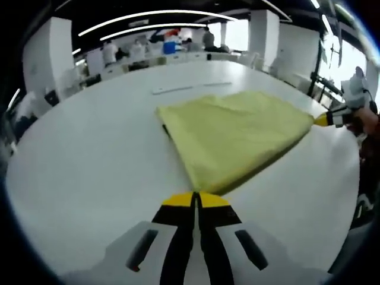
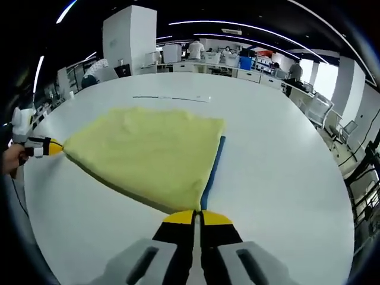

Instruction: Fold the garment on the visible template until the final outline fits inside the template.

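A yellow garment [image 1: 234, 133] lies folded flat on a white table [image 1: 89, 154], its nearest corner pinched in my left gripper [image 1: 196, 199], whose yellow-tipped jaws are shut on the cloth. The right gripper [image 1: 323, 119] comes in from the right and holds the garment's far right corner. In the right gripper view the same garment [image 2: 148, 154] spreads ahead, and my right gripper [image 2: 197, 217] is shut on its near corner. The left gripper [image 2: 52, 147] grips the left corner there. A thin blue template edge [image 2: 214, 169] shows along the garment's right side.
Thin line marks [image 2: 172, 98] lie on the table beyond the garment. Desks, chairs and people [image 1: 172, 44] stand at the far end of the room. A person's hand [image 2: 10, 159] holds the left gripper. Bare tabletop [image 2: 285, 166] surrounds the cloth.
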Tool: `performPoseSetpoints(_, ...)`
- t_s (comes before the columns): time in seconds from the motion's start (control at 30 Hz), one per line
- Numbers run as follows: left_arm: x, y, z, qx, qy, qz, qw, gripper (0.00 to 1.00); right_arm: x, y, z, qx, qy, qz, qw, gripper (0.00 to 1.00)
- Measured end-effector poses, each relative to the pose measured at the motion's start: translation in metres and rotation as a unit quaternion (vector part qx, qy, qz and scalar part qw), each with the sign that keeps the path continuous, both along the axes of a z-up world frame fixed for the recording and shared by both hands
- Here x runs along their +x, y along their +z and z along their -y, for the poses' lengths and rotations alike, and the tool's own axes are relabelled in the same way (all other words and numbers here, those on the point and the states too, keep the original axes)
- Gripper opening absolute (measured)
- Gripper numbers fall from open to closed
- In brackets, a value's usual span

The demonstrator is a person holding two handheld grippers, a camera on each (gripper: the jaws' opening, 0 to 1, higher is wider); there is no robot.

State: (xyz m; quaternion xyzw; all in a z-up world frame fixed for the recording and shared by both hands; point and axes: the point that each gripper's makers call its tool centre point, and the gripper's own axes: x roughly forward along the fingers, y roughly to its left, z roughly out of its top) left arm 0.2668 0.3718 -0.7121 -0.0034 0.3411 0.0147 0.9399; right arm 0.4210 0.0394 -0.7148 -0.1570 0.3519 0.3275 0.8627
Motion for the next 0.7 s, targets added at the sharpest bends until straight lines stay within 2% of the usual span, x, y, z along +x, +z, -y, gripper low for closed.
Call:
performPoseSetpoints(0.27, 0.000, -0.001, 0.002, 0.005, -0.012, -0.002, 0.9999, 0.00, 0.001, -0.002, 0.000, 0.008, 0.005, -0.011, 0.9999, 0.00)
performPoseSetpoints(0.33, -0.001, -0.002, 0.002, 0.004, -0.010, -0.002, 0.9999, 0.00, -0.002, -0.003, -0.003, 0.025, -0.005, -0.021, 0.9994, 0.00)
performPoseSetpoints(0.43, -0.001, -0.002, 0.002, -0.003, 0.000, -0.001, 1.0000, 0.04, -0.004, -0.003, -0.003, 0.025, -0.006, -0.023, 0.9994, 0.02)
performPoseSetpoints(0.5, -0.003, -0.002, 0.002, -0.012, 0.008, 0.000, 0.9999, 0.07, -0.007, -0.004, -0.003, 0.025, -0.014, -0.031, 0.9991, 0.06)
performPoseSetpoints(0.7, -0.005, -0.001, 0.007, -0.019, 0.015, 0.002, 0.9997, 0.08, -0.008, -0.008, -0.003, 0.035, -0.050, -0.037, 0.9974, 0.06)
